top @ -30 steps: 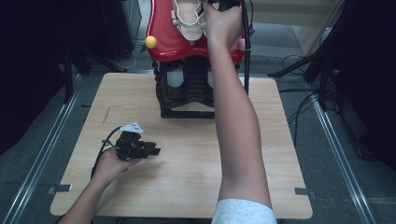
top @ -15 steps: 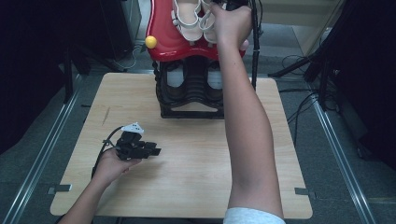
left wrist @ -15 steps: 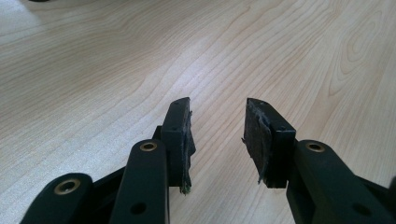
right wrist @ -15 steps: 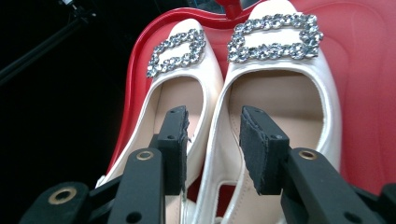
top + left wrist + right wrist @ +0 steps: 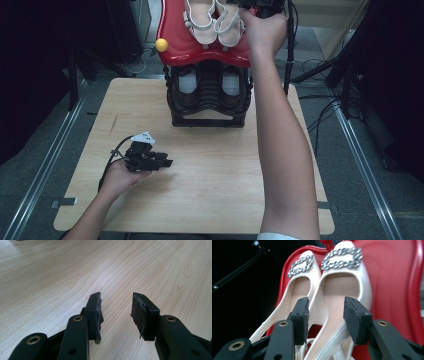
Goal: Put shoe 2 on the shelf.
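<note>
A: Where are the shoes?

B: A pair of white shoes (image 5: pixel 215 22) lies side by side on the red tray (image 5: pixel 175 47) atop the black rack (image 5: pixel 207 97), at the far edge of the tabletop (image 5: pixel 210 170). In the right gripper view the nearer shoe (image 5: pixel 342 292) and its mate (image 5: pixel 297 290) run lengthwise away from the camera, buckled toes at the far end, heels toward the fingers.

A: And the right gripper?

B: The right gripper (image 5: pixel 325 317) sits at the heel end of the nearer shoe. Its fingers (image 5: pixel 357 320) stand apart and have just been opening; the heel strap shows low in the gap, but the pads do not press on it. In the high view the right hand (image 5: pixel 265 30) reaches over the tray's right side.

A: Room to move there?

B: Tight. The tray's raised red rim runs close on the right of that shoe, and the mate touches it on the other side.

A: The left gripper?

B: The left gripper (image 5: pixel 147 157) rests low over the near left of the tabletop, held in the left hand (image 5: pixel 117 177). Its fingers (image 5: pixel 93 315) stand apart with bare wood between them, and wood lies open all around, well apart from the rack.
</note>
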Action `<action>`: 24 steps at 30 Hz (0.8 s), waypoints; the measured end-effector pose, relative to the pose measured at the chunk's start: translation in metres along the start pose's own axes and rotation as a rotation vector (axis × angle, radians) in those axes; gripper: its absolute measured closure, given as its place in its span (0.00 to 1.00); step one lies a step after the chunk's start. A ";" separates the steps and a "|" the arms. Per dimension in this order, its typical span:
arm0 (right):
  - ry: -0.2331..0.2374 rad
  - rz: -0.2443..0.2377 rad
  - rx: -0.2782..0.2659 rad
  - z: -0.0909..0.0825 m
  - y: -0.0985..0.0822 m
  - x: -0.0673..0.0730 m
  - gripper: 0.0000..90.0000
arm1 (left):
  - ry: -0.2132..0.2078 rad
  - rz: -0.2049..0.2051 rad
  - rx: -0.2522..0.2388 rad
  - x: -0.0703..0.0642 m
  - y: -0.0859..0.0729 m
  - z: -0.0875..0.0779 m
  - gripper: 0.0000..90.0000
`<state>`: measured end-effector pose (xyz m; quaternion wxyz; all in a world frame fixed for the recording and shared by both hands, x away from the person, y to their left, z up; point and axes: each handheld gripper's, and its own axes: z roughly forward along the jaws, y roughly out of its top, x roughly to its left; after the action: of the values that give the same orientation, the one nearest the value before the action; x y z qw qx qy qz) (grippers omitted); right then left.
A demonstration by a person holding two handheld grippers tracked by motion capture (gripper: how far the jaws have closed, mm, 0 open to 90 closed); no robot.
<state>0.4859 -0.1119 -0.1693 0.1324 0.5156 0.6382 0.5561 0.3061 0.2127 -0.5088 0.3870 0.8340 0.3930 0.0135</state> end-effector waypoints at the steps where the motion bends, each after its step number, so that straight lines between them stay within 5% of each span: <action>1: -0.004 0.001 0.001 -0.002 0.000 -0.001 0.63 | -0.003 0.002 -0.001 0.000 0.000 0.000 0.66; 24: -0.021 -0.053 -0.011 -0.031 -0.017 -0.043 0.51 | -0.015 0.024 -0.025 0.002 -0.002 -0.001 0.51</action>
<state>0.4728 -0.1612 -0.1904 0.1565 0.5035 0.6472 0.5506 0.3057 0.2151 -0.5098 0.4001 0.8338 0.3800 0.0165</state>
